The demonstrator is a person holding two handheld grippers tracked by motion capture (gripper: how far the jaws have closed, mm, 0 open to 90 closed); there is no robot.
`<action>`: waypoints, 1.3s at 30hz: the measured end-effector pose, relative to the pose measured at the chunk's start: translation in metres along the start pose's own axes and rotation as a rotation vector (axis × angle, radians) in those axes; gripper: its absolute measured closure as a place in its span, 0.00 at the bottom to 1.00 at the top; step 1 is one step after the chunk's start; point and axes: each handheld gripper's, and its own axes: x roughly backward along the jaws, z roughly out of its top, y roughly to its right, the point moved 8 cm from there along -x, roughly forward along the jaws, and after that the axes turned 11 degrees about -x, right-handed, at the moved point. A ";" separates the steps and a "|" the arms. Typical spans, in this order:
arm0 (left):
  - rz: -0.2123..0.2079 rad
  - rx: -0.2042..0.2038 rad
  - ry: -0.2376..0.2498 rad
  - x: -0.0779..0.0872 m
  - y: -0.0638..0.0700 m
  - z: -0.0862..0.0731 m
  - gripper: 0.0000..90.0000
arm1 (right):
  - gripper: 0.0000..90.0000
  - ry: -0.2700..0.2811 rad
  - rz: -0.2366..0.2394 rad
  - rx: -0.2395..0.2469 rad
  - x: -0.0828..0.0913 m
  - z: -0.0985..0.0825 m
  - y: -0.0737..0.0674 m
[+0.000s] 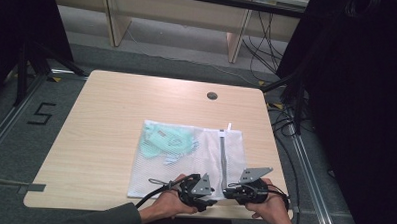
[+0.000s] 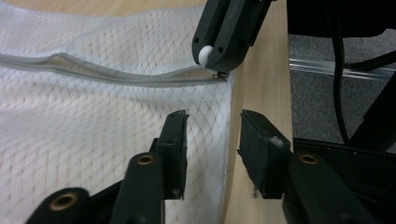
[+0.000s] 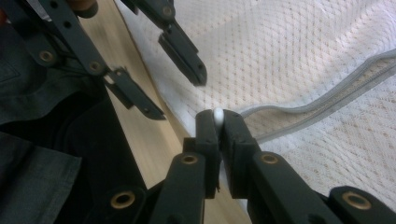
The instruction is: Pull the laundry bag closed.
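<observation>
Pinching white zipper pull (image 3: 217, 115) of mesh laundry bag (image 1: 185, 161), right gripper (image 3: 218, 122) clamped; left gripper (image 2: 212, 135) wide at bag corner. Next, likely: anchor corner, draw zipper along.

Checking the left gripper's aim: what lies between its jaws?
In the left gripper view, the mesh bag's near corner edge and a strip of table lie between the left gripper's open jaws.

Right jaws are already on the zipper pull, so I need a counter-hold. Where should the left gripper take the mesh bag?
Grip the mesh bag at its near corner hem, beside the zipper end. Come in from the table's near edge: the left gripper already straddles that hem, jaws open, and the flat fabric offers only its edge.
</observation>
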 end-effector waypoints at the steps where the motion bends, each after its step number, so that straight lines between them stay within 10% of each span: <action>1: 0.002 -0.017 -0.006 -0.002 -0.001 0.000 0.70 | 0.96 -0.003 -0.002 -0.002 0.000 0.000 0.000; 18: 0.018 -0.091 -0.035 -0.020 0.001 0.002 0.80 | 0.96 -0.005 -0.002 -0.026 0.002 0.000 0.000; 29: 0.037 -0.225 -0.056 -0.022 0.002 0.002 0.98 | 0.96 0.003 -0.007 -0.024 0.001 0.000 0.002; 39: 0.024 -0.243 -0.067 -0.021 0.004 0.000 0.98 | 0.96 -0.014 0.004 -0.061 -0.001 -0.003 0.005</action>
